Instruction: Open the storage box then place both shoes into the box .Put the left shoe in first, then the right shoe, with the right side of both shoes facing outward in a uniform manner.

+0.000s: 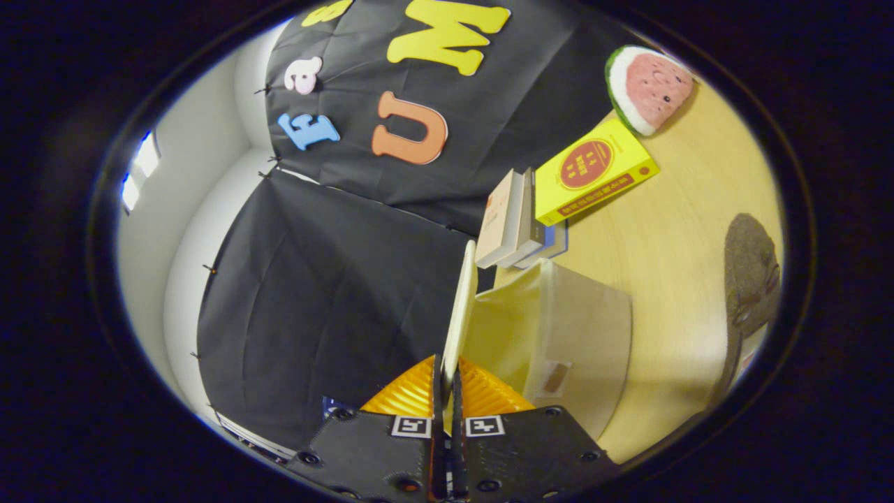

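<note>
Gripper (pixel 447 381) pinched nearly closed on the edge of the lid (pixel 461 307), swung up off the storage box (pixel 559 335) on the table (pixel 684 230), so opening about done; a shoe (pixel 751 272) beyond on the table, both shoes not yet packed

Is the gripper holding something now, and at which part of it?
Yes. The gripper is shut on the lid of the storage box, both fingers pinching the lid's thin edge nearest them.
</note>
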`<state>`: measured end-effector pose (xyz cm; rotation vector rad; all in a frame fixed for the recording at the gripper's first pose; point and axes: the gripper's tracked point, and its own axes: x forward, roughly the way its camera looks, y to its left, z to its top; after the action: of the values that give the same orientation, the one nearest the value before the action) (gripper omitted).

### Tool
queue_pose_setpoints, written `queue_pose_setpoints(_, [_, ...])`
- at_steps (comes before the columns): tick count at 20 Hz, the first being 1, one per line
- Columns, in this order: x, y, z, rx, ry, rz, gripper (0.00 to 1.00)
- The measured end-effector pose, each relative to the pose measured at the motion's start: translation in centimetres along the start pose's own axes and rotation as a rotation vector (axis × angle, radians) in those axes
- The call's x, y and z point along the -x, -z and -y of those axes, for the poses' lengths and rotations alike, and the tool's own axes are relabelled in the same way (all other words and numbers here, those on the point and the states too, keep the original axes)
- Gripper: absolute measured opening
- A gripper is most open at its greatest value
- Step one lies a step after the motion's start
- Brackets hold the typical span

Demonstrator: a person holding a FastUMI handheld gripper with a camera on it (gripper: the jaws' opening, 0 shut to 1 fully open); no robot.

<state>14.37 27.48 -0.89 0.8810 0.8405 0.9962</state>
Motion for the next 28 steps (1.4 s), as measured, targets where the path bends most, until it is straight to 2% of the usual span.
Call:
queue_pose_setpoints(8, [-7.4, 1.3, -11.2, 0.097, -0.067, -0.002, 0.03])
queue_pose_setpoints(9, [-8.6, 1.8, -12.2, 0.112, -0.073, -0.008, 0.07])
queue_pose_setpoints(15, [-15.3, 4.3, -15.1, 0.131, -0.067, -0.022, 0.08])
queue_pose_setpoints(19, [-18.7, 5.5, -16.6, 0.192, -0.025, -0.013, 0.16])
queue_pose_setpoints(20, [-19.2, 5.8, -17.0, 0.216, -0.024, -0.014, 0.33])
queue_pose_setpoints(25, [-18.2, 6.3, -17.5, 0.262, -0.005, 0.017, 0.77])
queue_pose_setpoints(28, [-15.8, 5.8, -16.2, 0.328, 0.044, 0.045, 0.94])
